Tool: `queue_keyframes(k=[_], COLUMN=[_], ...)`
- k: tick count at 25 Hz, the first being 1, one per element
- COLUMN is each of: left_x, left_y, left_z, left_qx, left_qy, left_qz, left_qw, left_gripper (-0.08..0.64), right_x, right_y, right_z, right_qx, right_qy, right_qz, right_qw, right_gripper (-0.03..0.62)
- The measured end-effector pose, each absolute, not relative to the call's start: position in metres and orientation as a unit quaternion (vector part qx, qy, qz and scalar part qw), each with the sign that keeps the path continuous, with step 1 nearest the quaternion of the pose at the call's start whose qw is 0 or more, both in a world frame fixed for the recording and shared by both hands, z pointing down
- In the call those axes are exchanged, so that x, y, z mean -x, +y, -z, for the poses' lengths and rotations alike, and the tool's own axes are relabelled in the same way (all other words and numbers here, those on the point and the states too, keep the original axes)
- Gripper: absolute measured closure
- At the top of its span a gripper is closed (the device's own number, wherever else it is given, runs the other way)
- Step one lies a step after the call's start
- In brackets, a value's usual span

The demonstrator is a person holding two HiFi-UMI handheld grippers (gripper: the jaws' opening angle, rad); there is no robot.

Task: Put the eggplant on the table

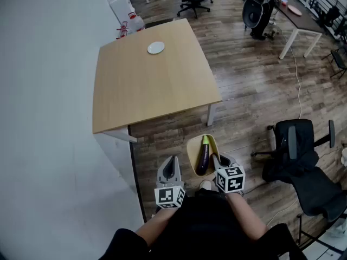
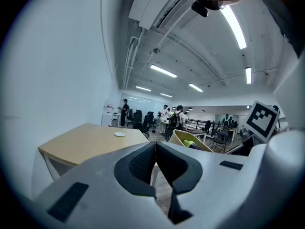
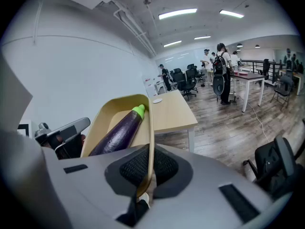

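Black office chair (image 1: 295, 145) on wood floor (image 1: 249, 91); white wall (image 1: 43, 91) left; dark-topped desk (image 1: 300, 16) far right.

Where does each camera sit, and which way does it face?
Head view: on the head, steeply down at light wooden table; left gripper, right gripper, forearms show.
Left gripper view: on left gripper, level toward table; shut empty jaws show.
Right gripper view: on right gripper, over yellow oval tray holding purple eggplant; jaws clamp its rim.
Shared: all show table, tray.
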State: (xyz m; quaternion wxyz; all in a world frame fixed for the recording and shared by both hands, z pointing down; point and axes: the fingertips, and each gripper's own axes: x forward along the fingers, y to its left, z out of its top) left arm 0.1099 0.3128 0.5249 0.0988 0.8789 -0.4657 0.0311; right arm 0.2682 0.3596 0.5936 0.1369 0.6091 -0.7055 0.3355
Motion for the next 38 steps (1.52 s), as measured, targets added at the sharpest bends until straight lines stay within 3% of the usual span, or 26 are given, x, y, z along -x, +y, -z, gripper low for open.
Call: queue_keyframes(k=[12,29,38], left_x=[-0.076,0.069,0.137], left_y=[0.284,0.074,-0.017], left_z=[-0.519,-0.553,-0.545], left_qx=[-0.866,-0.847,-0.857], left_qy=[-0.49,-0.509,-0.498], left_qz=[-0.013,0.004,0.012], left_qw=[0.099,0.152,0.136], left_gripper=[0.546,0.546,0.546], right_x=[-0.25,-0.117,-0.073], right_y=[0.322,0.087,-0.017], right_z=[-0.594,-0.602,-0.601], right_qx=[-0.593,-0.563,-0.581], right_qy=[-0.725,-0.736,-0.719], right_qz=[-0.33,-0.332,-0.344], right_qw=[0.117,0.177,0.162], right_gripper=[0.531,0.531,0.531])
